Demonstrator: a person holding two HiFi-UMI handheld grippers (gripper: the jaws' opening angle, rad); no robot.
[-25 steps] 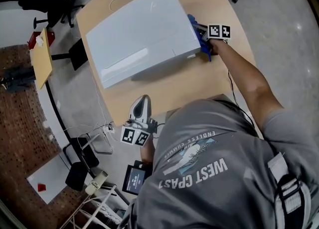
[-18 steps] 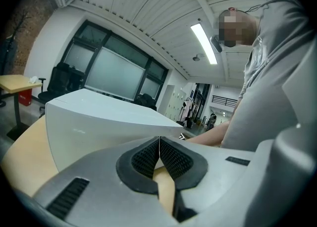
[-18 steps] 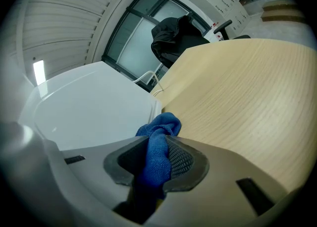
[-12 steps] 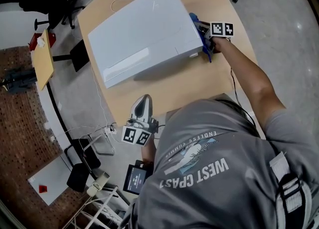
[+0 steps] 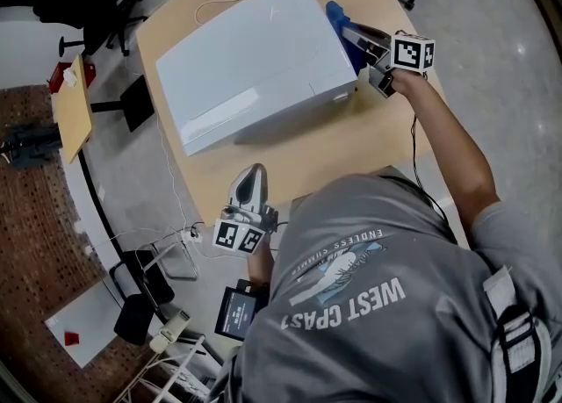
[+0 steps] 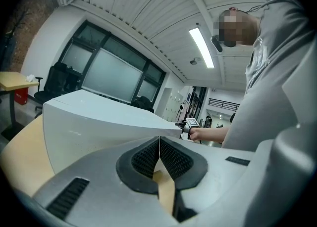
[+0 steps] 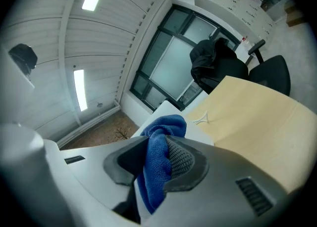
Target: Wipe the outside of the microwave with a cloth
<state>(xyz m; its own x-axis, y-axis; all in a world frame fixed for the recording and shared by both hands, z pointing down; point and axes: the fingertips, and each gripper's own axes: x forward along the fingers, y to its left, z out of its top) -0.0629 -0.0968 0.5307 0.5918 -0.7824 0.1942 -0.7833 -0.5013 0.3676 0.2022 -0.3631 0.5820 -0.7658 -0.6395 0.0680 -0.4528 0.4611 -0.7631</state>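
Beside the microwave [image 5: 255, 59], your right gripper [image 5: 353, 37] sits higher than a second ago, jaws clamped on blue cloth [image 7: 157, 164]; left gripper [image 5: 251, 183]: jaws together, empty

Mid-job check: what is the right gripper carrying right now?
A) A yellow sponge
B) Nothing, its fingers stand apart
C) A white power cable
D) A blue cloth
D: in the right gripper view, the blue cloth is pinched between the fingers of the right gripper, with a bunched end sticking out past the tips.
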